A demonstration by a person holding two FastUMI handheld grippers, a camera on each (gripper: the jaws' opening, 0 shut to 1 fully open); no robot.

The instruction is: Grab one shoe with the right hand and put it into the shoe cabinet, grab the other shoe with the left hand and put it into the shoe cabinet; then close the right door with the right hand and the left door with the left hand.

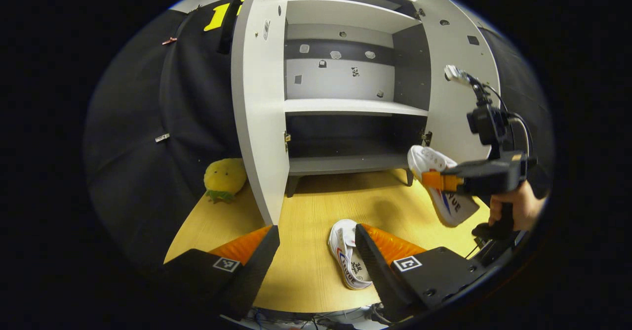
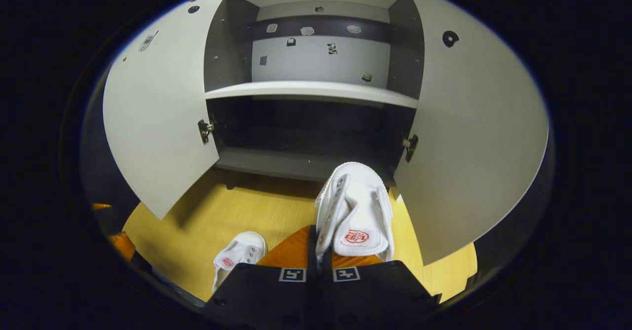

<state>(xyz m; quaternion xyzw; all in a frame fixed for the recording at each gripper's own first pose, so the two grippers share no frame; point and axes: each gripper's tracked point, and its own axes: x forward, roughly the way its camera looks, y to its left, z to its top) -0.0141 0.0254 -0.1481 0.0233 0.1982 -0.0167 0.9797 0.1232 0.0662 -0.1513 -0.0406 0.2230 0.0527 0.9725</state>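
cabinet (image 2: pixel 316 93) shelves bare; right tongs (image 2: pixel 318 251) pinch one shoe (image 2: pixel 358 211), left tongs (image 1: pixel 316 251) agape.

I'm looking across a light wooden floor (image 1: pixel 316 211), warm yellow under the lamps. Black cloth wall (image 1: pixel 148 137) drapes the left side, creased and pinned. At the floor's left edge, against that cloth, a yellow plush toy (image 1: pixel 224 178) sits.

The left hand-held gripper (image 1: pixel 316 251) is held low with its two fingers spread wide apart. The right hand-held gripper (image 2: pixel 318 251) has its fingers pressed together, and a hand (image 1: pixel 513 206) grips its handle.
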